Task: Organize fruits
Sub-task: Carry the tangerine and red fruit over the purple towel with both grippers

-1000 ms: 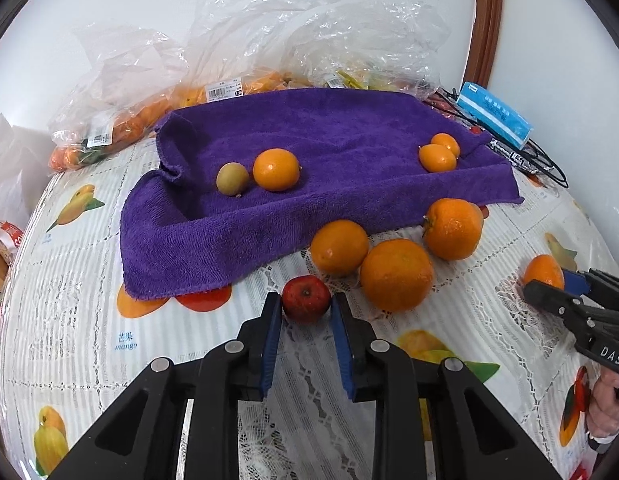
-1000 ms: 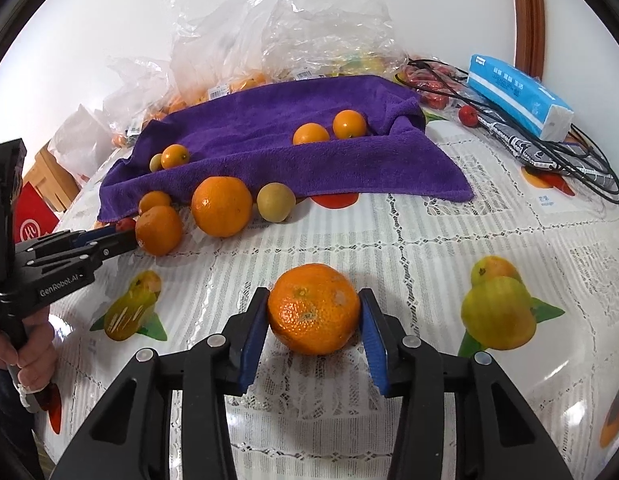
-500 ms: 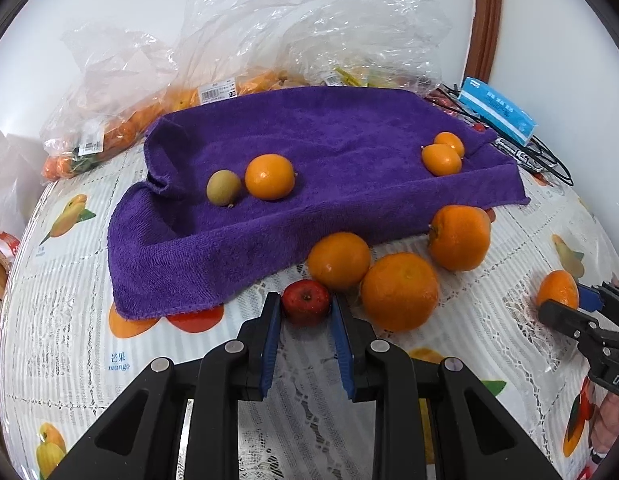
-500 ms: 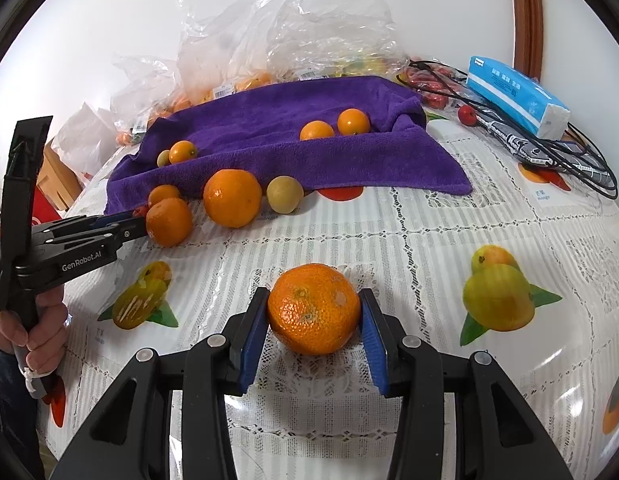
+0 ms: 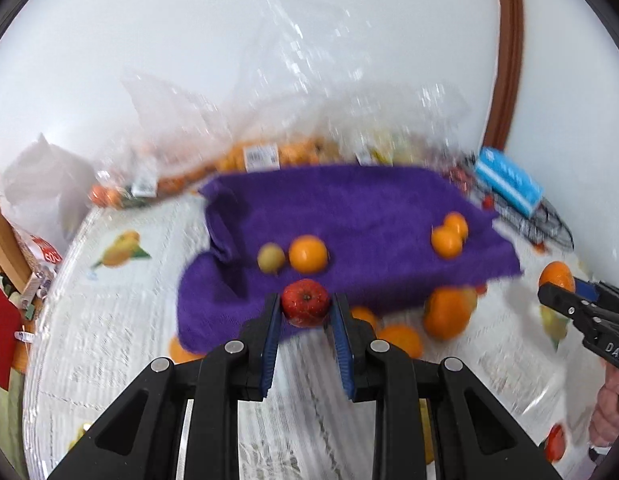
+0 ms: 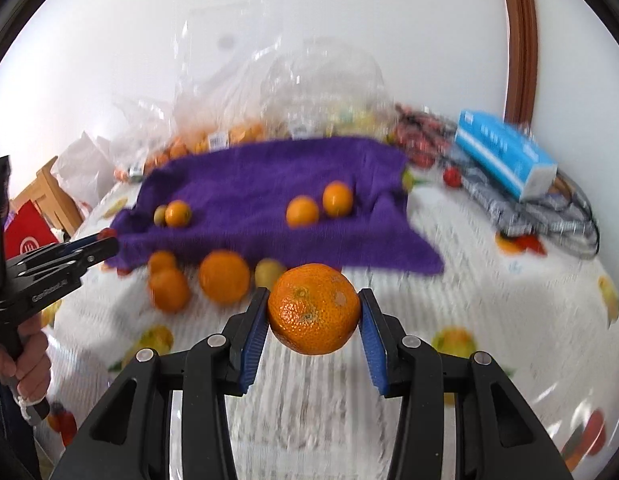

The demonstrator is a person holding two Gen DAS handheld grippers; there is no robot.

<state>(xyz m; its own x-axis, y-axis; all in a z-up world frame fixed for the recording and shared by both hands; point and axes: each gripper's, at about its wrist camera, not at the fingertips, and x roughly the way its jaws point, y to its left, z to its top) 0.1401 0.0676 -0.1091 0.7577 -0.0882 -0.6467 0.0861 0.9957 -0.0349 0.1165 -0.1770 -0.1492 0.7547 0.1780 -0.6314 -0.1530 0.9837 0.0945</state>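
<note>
Here the left gripper pinches a small red apple between its blue fingers, right at their tips, above the front edge of the purple towel. The right gripper clamps a tangerine between its fingertips (the fruit bulges forward past them), clear above the bench. Other oranges lie near the towel.

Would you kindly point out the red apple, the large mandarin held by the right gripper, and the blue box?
red apple (image 5: 305, 303), left wrist view, on its front face between the jaws.
large mandarin (image 6: 314, 308), right wrist view, on its pitted front skin.
blue box (image 6: 505, 152), right wrist view, on its long blue side.
</note>
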